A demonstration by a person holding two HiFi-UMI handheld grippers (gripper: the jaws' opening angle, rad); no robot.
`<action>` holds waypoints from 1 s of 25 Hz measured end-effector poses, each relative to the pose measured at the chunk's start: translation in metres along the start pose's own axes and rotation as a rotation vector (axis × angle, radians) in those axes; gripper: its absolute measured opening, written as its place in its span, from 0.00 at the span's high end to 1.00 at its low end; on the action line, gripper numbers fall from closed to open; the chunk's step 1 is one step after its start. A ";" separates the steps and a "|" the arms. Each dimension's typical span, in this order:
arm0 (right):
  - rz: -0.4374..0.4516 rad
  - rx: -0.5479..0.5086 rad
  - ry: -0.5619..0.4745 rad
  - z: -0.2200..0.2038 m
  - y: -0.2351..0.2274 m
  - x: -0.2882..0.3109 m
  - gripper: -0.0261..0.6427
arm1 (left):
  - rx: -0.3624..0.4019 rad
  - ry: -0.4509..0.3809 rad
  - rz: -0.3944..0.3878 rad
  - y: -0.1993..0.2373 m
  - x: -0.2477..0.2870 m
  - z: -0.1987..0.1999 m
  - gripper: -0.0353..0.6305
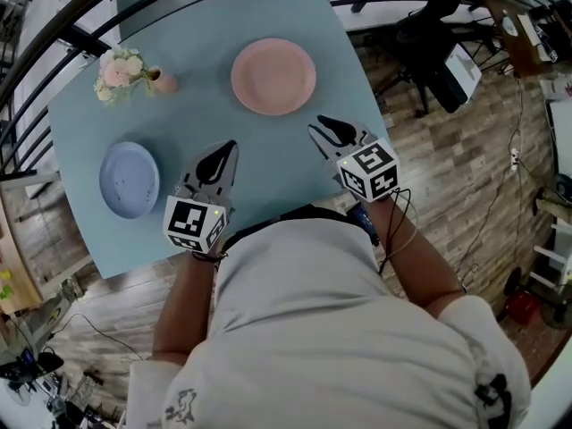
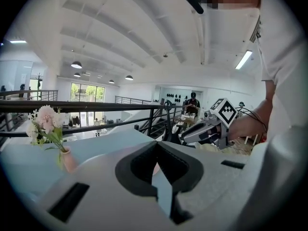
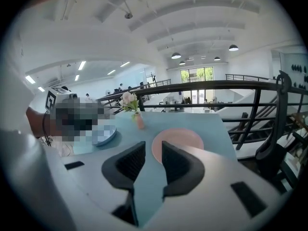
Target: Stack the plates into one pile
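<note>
A pink plate (image 1: 273, 76) lies on the light blue table (image 1: 197, 34) at the far middle. A pale blue plate (image 1: 129, 179) rests near the left edge, well apart from the pink one. My left gripper (image 1: 220, 155) hovers over the table's near part, between the two plates, with its jaws shut and empty (image 2: 157, 146). My right gripper (image 1: 327, 132) is near the table's right edge, just short of the pink plate (image 3: 185, 139). Its jaws (image 3: 153, 149) stand apart with nothing between them. The blue plate (image 3: 105, 134) shows at that view's left.
A small pink vase of flowers (image 1: 161, 82) stands at the table's far left, between the plates. A black railing (image 1: 54, 34) runs behind the table. Wooden floor and a dark office chair (image 1: 438, 43) lie to the right.
</note>
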State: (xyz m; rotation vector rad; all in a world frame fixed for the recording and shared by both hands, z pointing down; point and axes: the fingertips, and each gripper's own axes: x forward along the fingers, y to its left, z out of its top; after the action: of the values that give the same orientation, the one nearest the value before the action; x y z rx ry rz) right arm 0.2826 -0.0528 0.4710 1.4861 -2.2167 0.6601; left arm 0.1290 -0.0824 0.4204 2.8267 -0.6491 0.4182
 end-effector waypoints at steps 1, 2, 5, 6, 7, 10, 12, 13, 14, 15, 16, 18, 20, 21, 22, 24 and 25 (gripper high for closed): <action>0.005 0.004 0.009 -0.002 -0.008 0.003 0.79 | -0.005 0.006 0.007 0.000 0.006 -0.001 0.94; 0.010 0.010 0.018 -0.003 -0.016 0.006 0.80 | -0.012 0.012 0.013 0.001 0.013 -0.002 0.94; 0.019 0.032 0.045 -0.007 -0.042 0.020 0.80 | -0.034 0.032 0.030 0.007 0.033 -0.006 0.94; 0.020 0.038 0.052 -0.007 -0.051 0.026 0.80 | -0.040 0.039 0.035 0.011 0.040 -0.008 0.94; 0.021 0.044 0.059 -0.007 -0.059 0.032 0.80 | -0.045 0.046 0.039 0.015 0.047 -0.009 0.94; 0.020 0.060 0.086 -0.012 -0.083 0.048 0.80 | -0.058 0.066 0.049 0.023 0.068 -0.015 0.94; 0.020 0.075 0.106 -0.017 -0.098 0.059 0.80 | -0.068 0.077 0.054 0.029 0.081 -0.019 0.94; 0.022 0.086 0.117 -0.019 -0.105 0.065 0.80 | -0.072 0.079 0.056 0.032 0.088 -0.020 0.94; 0.026 0.099 0.128 -0.022 -0.111 0.071 0.80 | -0.074 0.077 0.057 0.034 0.094 -0.021 0.94; 0.031 0.111 0.138 -0.024 -0.116 0.076 0.80 | -0.075 0.078 0.058 0.036 0.099 -0.022 0.94; 0.036 0.120 0.148 -0.027 -0.120 0.082 0.80 | -0.076 0.082 0.059 0.037 0.105 -0.023 0.94; 0.039 0.136 0.166 -0.032 -0.131 0.092 0.80 | -0.085 0.097 0.054 0.039 0.116 -0.028 0.94; 0.031 0.157 0.183 -0.039 -0.143 0.103 0.80 | -0.097 0.113 0.044 0.041 0.128 -0.033 0.94; 0.024 0.170 0.191 -0.042 -0.149 0.109 0.79 | -0.102 0.122 0.041 0.043 0.133 -0.036 0.94; 0.018 0.182 0.200 -0.045 -0.155 0.115 0.79 | -0.107 0.129 0.039 0.045 0.137 -0.039 0.94; 0.008 0.205 0.220 -0.052 -0.164 0.126 0.79 | -0.117 0.142 0.037 0.048 0.145 -0.046 0.94; 0.008 0.217 0.229 -0.056 -0.166 0.131 0.79 | -0.120 0.146 0.033 0.048 0.148 -0.049 0.94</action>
State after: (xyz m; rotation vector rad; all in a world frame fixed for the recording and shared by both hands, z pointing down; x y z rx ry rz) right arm 0.3933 -0.1724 0.6169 1.4201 -2.0292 1.0466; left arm 0.2241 -0.1701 0.5200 2.6460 -0.6681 0.5660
